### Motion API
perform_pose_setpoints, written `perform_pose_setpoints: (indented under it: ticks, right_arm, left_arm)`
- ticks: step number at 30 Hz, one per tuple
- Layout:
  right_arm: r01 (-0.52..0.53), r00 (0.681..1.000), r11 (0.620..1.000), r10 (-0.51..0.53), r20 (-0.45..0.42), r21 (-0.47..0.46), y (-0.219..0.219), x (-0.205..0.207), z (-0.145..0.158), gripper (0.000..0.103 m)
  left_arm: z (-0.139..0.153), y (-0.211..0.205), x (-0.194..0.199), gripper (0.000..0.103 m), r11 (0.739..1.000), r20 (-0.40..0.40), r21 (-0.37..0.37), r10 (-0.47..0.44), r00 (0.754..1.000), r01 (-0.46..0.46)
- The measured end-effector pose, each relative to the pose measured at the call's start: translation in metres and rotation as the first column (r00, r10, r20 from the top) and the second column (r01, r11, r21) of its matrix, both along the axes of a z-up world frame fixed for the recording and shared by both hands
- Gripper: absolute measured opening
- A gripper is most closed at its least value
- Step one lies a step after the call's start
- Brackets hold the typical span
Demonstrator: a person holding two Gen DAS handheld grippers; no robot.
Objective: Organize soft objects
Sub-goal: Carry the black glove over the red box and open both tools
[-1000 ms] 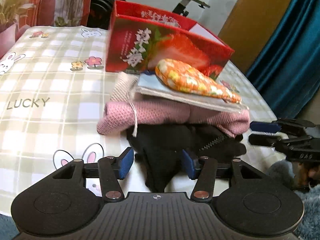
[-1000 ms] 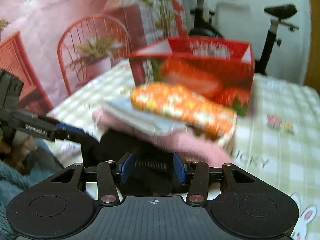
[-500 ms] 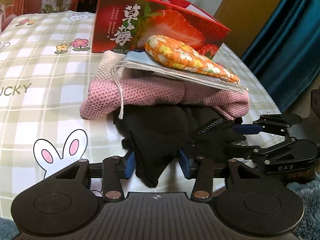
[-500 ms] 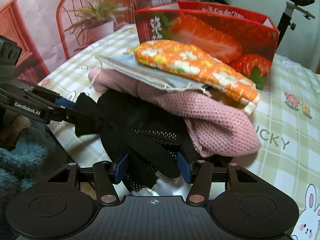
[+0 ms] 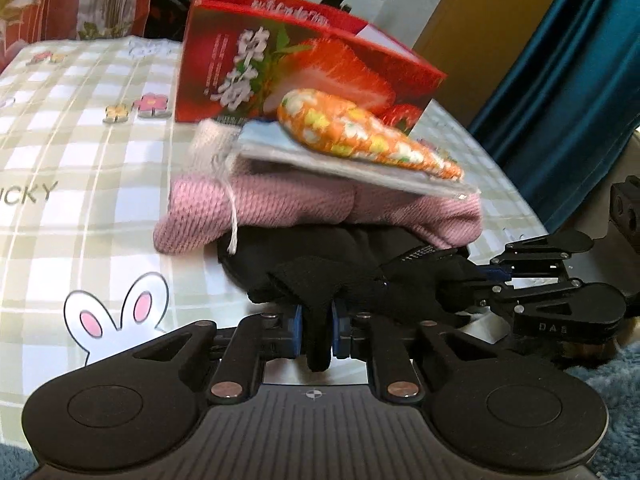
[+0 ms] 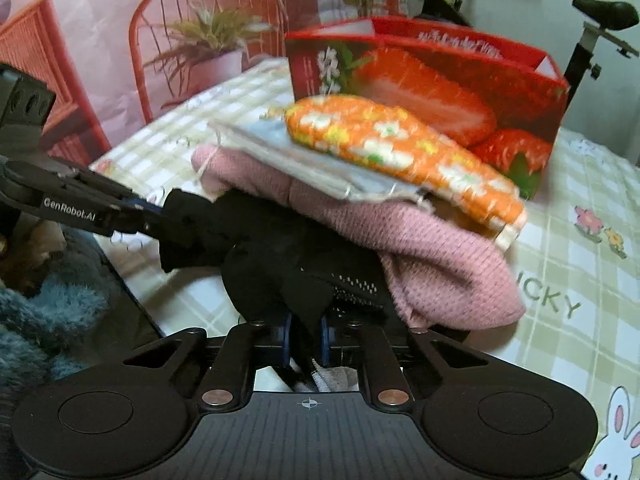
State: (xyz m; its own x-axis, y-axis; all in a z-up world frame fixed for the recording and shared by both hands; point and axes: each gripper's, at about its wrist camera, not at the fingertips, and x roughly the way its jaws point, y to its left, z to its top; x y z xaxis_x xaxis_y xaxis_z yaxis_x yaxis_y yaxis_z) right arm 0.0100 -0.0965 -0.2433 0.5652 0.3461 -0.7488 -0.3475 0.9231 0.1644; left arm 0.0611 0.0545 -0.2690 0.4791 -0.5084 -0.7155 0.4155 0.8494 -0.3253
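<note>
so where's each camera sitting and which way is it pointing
Left wrist: on the left hand-held gripper, aimed down and forward at the black garment under the stack; the right hand-held gripper shows at its right edge.
Right wrist: on the right hand-held gripper, facing the same stack from the other side; the left gripper shows at its left.
Shared: strawberry box, pink knit, orange floral pouch, each gripper pinching black fabric.

Stack on checked surface (image 5: 80, 152): black fabric (image 5: 320, 256) at bottom, pink knit (image 5: 280, 204) above, grey cloth (image 5: 340, 164), orange floral pouch (image 5: 360, 136) topmost, tilted.
</note>
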Motion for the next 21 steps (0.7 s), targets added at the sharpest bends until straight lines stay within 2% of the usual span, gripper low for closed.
perform_pose_setpoints:
  ticks: [8,14,21]
  right_arm:
    - [0.039,0.993,0.996,-0.047,0.109,0.078,-0.017,-0.003,0.042,0.012]
    - [0.056,0.974,0.991,-0.081,0.213,0.124,-0.028,0.005,0.078,0.012]
    - [0.067,0.946,0.990,-0.101,0.307,0.121,-0.039,0.028,0.112,0.012]
  left_arm:
    - [0.052,0.000,-0.015,0.015,0.998,0.181,-0.031,-0.049,0.982,0.055]
    - [0.088,-0.003,-0.007,0.015,0.996,0.252,-0.075,-0.024,0.968,0.044]
    - [0.121,-0.014,0.016,0.015,0.995,0.330,-0.091,-0.007,0.944,0.039]
